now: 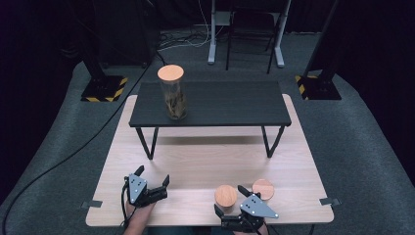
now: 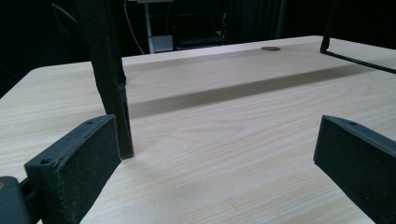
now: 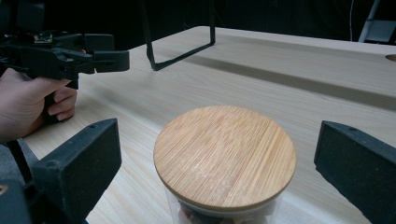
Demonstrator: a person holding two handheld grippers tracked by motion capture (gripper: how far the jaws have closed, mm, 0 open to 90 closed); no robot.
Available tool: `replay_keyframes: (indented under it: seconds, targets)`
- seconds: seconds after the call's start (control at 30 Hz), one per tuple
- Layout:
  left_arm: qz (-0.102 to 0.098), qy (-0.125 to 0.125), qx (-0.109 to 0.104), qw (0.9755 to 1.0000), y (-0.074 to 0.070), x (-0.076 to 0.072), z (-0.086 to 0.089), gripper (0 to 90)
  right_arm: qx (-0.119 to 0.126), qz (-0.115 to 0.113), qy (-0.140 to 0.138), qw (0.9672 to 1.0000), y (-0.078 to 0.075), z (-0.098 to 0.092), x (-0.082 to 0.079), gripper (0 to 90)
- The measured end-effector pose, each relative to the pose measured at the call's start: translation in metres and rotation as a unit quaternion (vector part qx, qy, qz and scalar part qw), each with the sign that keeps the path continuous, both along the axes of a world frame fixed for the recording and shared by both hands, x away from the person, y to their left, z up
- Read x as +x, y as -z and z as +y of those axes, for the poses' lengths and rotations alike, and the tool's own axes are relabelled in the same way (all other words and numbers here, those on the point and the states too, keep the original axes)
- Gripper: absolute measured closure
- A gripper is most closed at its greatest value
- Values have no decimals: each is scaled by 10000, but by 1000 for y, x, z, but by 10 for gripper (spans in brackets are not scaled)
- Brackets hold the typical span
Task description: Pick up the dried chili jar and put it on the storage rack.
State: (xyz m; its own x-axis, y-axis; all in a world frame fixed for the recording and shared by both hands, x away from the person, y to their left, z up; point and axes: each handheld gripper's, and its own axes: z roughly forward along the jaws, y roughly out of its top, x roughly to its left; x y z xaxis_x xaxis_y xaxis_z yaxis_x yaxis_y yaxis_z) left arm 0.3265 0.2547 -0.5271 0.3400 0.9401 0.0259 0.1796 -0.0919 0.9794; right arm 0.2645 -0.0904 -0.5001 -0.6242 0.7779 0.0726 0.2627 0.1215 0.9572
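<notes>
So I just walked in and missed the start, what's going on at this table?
A person holds a gripper in each hand over a light wooden table. The right gripper has its jaws open on either side of a short jar with a wooden lid, not yet touching it. The left gripper is open and holds nothing. A tall lidded jar stands on the small black table.

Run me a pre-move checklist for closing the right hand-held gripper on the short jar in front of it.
1. Right hand-held gripper open: ok, jaws stand wide apart.
2. Short jar between the jaws: ok in the right gripper view, its bamboo lid centred, neither jaw touching it.
3. Lid seated flat on the jar: ok.
4. Left hand-held gripper out of the way: ok, open and empty, off to the side near the stand's leg.
5. Second short jar clear of the closing jaw: cannot tell, it sits close beside.
6. Tall jar upright on the black stand: ok.
</notes>
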Motion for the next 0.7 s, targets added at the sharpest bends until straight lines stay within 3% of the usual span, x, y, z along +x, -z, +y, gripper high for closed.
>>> replay_keyframes:
  seconds: [0.27, 0.7]
  targets:
    - [-3, 1, -3, 10000, 0, 0, 0, 1, -89, 106, -6, 9999, 6, 3, 5, 2]
    - [-15, 9, -12, 10000, 0, -1, 0, 1, -311, 40, 48, 9995, 11, 13, 6, 17]
